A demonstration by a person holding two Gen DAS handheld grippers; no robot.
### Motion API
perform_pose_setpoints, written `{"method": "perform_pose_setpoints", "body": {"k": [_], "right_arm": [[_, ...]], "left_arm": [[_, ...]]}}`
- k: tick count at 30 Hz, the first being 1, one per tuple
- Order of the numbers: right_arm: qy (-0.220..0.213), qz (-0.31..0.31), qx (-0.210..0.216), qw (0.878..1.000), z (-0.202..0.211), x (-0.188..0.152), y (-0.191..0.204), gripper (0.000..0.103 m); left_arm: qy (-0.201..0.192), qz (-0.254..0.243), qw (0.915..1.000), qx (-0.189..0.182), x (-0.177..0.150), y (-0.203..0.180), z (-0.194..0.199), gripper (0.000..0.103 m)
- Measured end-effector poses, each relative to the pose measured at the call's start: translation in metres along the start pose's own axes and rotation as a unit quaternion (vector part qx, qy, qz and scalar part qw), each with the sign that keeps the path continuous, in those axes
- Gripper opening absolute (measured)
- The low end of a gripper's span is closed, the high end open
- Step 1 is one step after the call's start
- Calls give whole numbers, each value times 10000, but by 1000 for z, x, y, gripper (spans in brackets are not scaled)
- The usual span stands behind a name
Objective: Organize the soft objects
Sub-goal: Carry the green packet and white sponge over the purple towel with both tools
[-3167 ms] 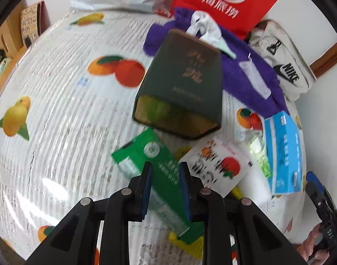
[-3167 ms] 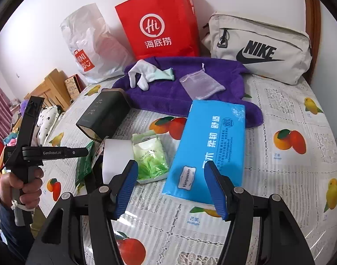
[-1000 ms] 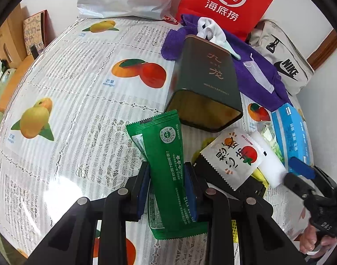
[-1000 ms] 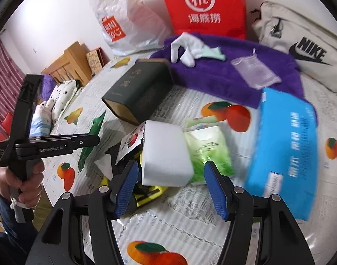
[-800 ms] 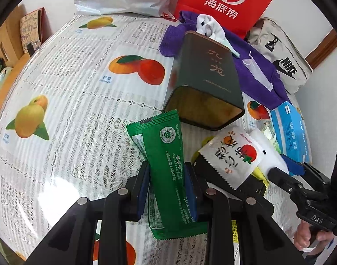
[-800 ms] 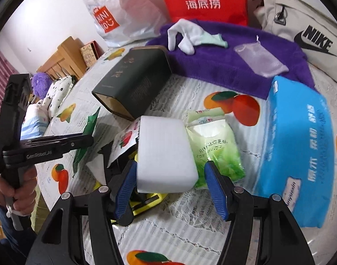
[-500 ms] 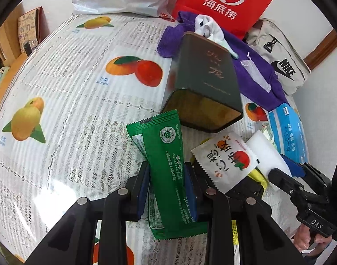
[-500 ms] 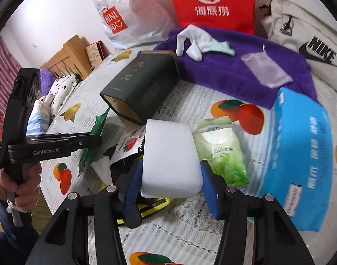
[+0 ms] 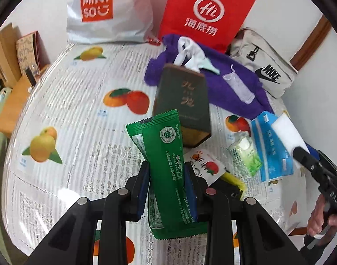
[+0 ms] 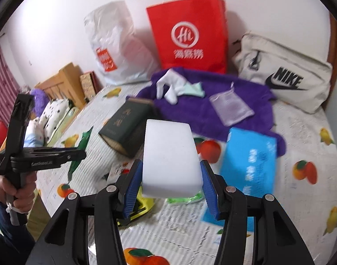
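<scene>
Left wrist | left claw (image 9: 166, 182) pinches glossy green packet (image 9: 166, 165) | right claw (image 10: 171, 183) clamps white sponge (image 10: 170, 152)

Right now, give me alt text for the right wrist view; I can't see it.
The right gripper clamps a white foam block, lifted above a fruit-print tablecloth. Behind lie a dark green tin on its side, a blue tissue pack and a purple towel.

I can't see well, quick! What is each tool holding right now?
Left tool: closed on the green snack packet.
Right tool: closed on the white sponge block.
</scene>
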State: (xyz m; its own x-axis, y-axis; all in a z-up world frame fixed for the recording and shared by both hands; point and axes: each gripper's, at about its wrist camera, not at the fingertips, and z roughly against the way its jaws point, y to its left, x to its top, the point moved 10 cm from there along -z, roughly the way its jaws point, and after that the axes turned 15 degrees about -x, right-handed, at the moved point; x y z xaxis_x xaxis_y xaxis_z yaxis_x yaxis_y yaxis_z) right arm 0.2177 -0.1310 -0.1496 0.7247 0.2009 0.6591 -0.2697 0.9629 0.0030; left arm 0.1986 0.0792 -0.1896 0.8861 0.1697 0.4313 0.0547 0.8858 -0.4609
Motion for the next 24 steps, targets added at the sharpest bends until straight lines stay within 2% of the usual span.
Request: {"method": "perform_pose_setpoints", "body": {"k": [6, 11, 17, 24], "right_arm": [[-170, 75, -360, 9992, 14, 12, -23, 52], [-136, -124, -636, 9978, 26, 11, -54, 52], [10, -312, -821, 9961, 34, -2, -78, 52], [-171, -404, -838, 9955, 39, 7, -92, 52]], "left_arm": [[48, -168, 9998, -15, 10, -15, 10, 29], [77, -344, 9994, -4, 20, -29, 19, 29], [25, -455, 9989, 66, 31, -39, 26, 29], [-13, -544, 9985, 16, 44, -52, 20, 29]]}}
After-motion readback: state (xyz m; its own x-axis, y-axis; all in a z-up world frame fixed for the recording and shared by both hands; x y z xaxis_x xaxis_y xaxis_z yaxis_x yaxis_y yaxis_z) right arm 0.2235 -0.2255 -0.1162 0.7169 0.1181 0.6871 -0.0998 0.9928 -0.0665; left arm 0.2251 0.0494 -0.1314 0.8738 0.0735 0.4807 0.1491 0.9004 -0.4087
